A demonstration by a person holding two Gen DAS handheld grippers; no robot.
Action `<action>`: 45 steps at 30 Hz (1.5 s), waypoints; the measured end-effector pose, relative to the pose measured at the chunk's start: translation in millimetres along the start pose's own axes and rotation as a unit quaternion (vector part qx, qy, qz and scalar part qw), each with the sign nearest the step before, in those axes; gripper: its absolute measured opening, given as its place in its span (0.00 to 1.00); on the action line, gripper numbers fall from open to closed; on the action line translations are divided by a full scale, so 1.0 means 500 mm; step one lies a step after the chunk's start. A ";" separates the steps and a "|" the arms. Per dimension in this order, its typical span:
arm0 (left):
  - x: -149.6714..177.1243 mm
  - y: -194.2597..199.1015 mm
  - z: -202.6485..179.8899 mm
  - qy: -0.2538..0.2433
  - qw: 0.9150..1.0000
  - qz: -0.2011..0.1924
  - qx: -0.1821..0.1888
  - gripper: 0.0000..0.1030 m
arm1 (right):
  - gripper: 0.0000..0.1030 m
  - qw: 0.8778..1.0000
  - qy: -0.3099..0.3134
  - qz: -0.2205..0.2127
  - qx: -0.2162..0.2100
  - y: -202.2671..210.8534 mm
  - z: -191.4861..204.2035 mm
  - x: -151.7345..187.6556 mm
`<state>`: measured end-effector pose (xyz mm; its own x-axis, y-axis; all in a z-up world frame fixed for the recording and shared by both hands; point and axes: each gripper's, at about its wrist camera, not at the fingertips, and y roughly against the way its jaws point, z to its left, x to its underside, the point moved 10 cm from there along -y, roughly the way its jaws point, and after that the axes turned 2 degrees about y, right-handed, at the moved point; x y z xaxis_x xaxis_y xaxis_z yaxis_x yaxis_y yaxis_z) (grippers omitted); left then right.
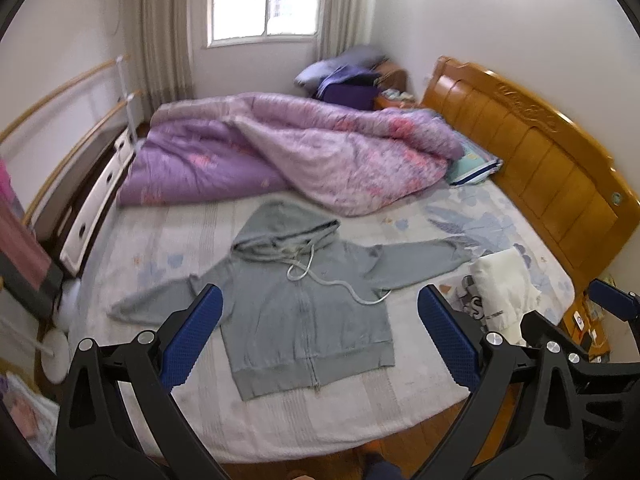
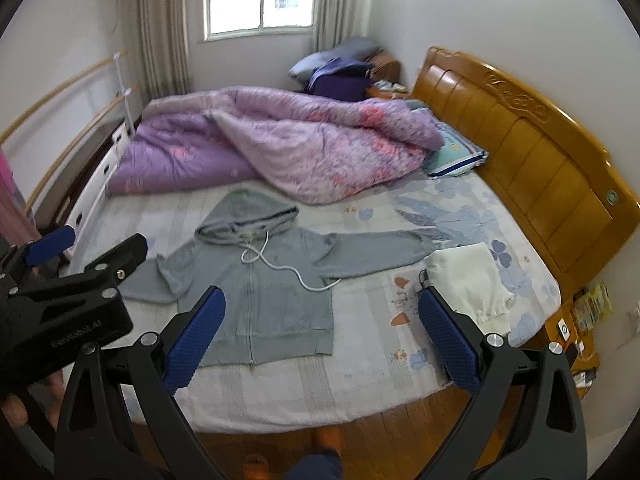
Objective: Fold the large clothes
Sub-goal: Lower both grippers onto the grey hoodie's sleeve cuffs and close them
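Observation:
A grey zip hoodie lies flat, front up, on the bed, hood toward the quilt and both sleeves spread out; it also shows in the right wrist view. A white drawstring trails across its chest. My left gripper is open and empty, held above the bed's near edge over the hoodie's hem. My right gripper is open and empty, to the right of the left one, above the bed's edge. The left gripper's body shows at the left of the right wrist view.
A folded white garment lies on the bed right of the hoodie. A purple quilt is heaped at the far side. A wooden headboard stands on the right, a nightstand beside it, drawers on the left.

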<state>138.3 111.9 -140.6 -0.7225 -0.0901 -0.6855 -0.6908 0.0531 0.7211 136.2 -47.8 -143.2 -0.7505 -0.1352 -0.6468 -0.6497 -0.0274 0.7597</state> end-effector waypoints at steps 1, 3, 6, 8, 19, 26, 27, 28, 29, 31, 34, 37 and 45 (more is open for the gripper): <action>0.002 -0.021 0.011 0.009 1.000 0.007 -0.008 0.95 | 0.91 1.000 0.005 0.007 -0.005 -0.020 0.006 0.002; 0.005 -0.072 0.033 0.025 0.999 0.027 -0.028 0.95 | 0.91 0.999 0.022 0.024 -0.024 -0.081 0.020 -0.006; 0.008 -0.152 0.072 0.059 0.995 0.059 -0.060 0.95 | 0.91 0.996 0.053 0.045 -0.051 -0.169 0.036 -0.027; 0.010 -0.199 0.105 0.080 0.990 0.077 -0.085 0.95 | 0.91 0.993 0.075 0.060 -0.068 -0.223 0.051 -0.044; 0.130 -0.364 0.375 0.239 0.944 0.155 -0.165 0.95 | 0.91 0.964 0.168 0.130 -0.162 -0.479 0.239 -0.058; 0.237 -0.468 0.597 0.303 0.921 0.178 -0.168 0.95 | 0.91 0.958 0.151 0.182 -0.162 -0.625 0.362 -0.033; 0.244 -0.477 0.623 0.308 0.919 0.176 -0.169 0.95 | 0.91 0.959 0.147 0.184 -0.159 -0.644 0.382 -0.030; 0.257 -0.496 0.667 0.319 0.916 0.177 -0.168 0.95 | 0.91 0.959 0.144 0.184 -0.159 -0.659 0.398 -0.028; 0.273 -0.516 0.709 0.336 0.909 0.182 -0.164 0.95 | 0.91 0.959 0.141 0.187 -0.158 -0.682 0.420 -0.022; 0.298 -0.557 0.791 0.372 0.896 0.178 -0.164 0.95 | 0.91 0.959 0.136 0.196 -0.153 -0.728 0.460 -0.008; 0.333 -0.608 0.924 0.429 0.871 0.171 -0.166 0.95 | 0.91 0.958 0.127 0.208 -0.152 -0.796 0.524 0.015; 0.361 -0.649 1.046 0.461 0.855 0.151 -0.182 0.95 | 0.91 0.953 0.121 0.217 -0.173 -0.854 0.596 0.036; 0.449 -0.754 1.236 0.519 0.820 0.145 -0.193 0.81 | 0.22 0.930 0.088 0.285 -0.214 -1.022 0.712 0.113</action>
<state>218.9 686.1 -628.6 -0.3026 -0.9379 -0.1697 -0.2890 -0.0794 0.9540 383.0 311.3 -592.2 -0.9028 -0.4071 -0.1383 -0.0162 -0.2893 0.9571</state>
